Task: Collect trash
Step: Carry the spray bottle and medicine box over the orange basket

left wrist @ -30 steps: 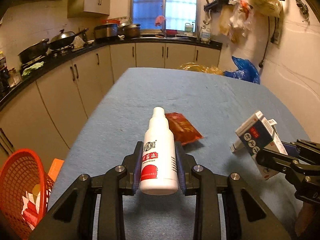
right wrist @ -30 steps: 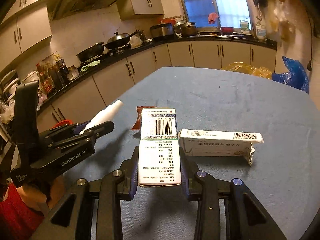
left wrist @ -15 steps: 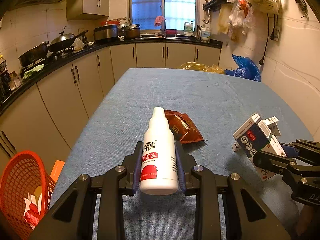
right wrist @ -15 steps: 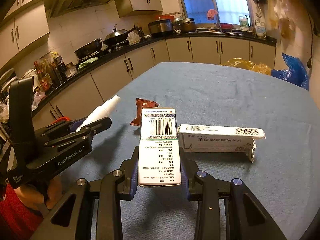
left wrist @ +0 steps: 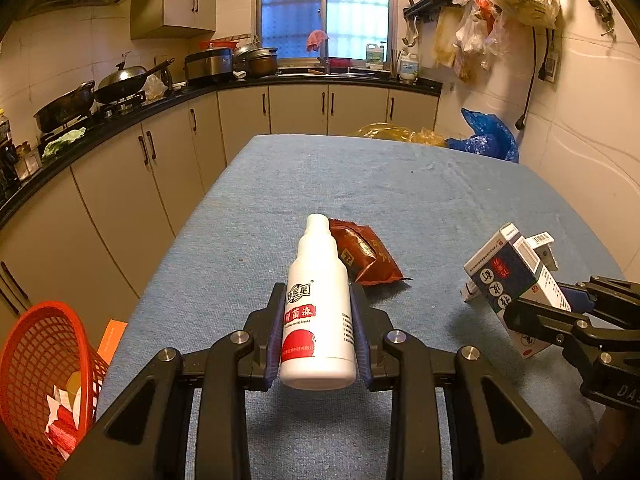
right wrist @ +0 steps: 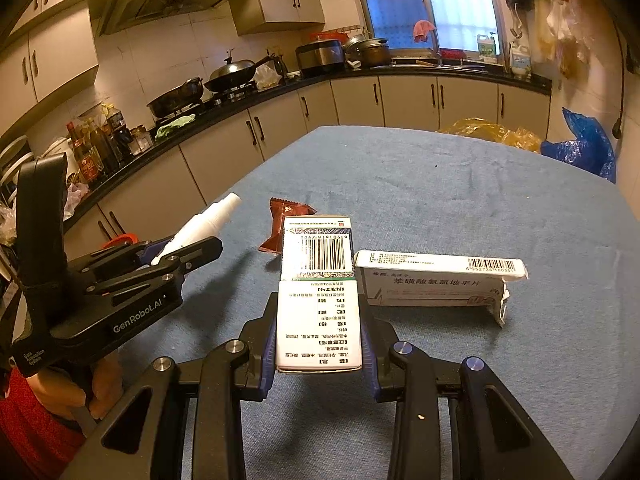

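Note:
My left gripper (left wrist: 318,300) is shut on a white spray bottle (left wrist: 318,320) with a red label, held above the near end of the blue-clothed table (left wrist: 400,184). Just past the bottle's cap, a red-brown snack wrapper (left wrist: 370,258) lies flat on the cloth. My right gripper (right wrist: 320,312) is shut on a blue-and-white medicine box (right wrist: 318,300), barcode up. Right of it, a long white medicine box (right wrist: 436,280) with a torn end lies on the table. The right wrist view also shows the left gripper (right wrist: 192,252) and the bottle (right wrist: 208,224) at the left.
An orange mesh basket (left wrist: 40,360) with paper scraps inside stands on the floor left of the table. Yellow (left wrist: 400,134) and blue (left wrist: 486,138) plastic bags sit at the table's far end. A kitchen counter (left wrist: 120,120) with pans runs along the left and back walls.

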Demonstrator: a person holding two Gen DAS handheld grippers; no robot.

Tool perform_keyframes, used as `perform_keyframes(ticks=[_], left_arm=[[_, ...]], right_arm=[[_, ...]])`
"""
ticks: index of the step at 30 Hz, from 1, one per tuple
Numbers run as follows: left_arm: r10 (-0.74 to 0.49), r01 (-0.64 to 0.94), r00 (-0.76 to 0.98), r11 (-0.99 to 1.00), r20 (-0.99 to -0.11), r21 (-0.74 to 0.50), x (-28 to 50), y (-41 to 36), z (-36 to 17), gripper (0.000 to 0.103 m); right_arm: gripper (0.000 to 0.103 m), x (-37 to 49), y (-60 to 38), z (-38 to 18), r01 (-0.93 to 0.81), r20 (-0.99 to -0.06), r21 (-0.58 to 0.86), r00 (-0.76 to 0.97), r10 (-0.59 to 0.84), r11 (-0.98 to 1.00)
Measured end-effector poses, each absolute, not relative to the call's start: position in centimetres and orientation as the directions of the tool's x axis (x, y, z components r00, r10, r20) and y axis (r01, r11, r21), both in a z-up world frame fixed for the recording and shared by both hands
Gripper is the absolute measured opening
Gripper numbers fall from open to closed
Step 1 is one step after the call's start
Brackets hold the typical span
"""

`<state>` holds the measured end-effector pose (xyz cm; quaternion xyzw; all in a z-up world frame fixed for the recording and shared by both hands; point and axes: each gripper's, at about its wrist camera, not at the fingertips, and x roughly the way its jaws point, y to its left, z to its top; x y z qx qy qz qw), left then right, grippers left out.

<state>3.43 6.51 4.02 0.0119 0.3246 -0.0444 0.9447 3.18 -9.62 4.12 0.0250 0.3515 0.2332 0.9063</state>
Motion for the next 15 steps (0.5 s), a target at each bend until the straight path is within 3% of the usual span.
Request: perform_keyframes(ticks=[15], left_arm=[[-0.09, 0.078, 0.817, 0.996, -0.569, -0.046, -1.1, 7.3, 7.4, 0.029]], right_arm=[[0.037, 1.0, -9.3, 6.8, -0.381, -0.576, 0.247, 0.682, 0.451, 0.891]])
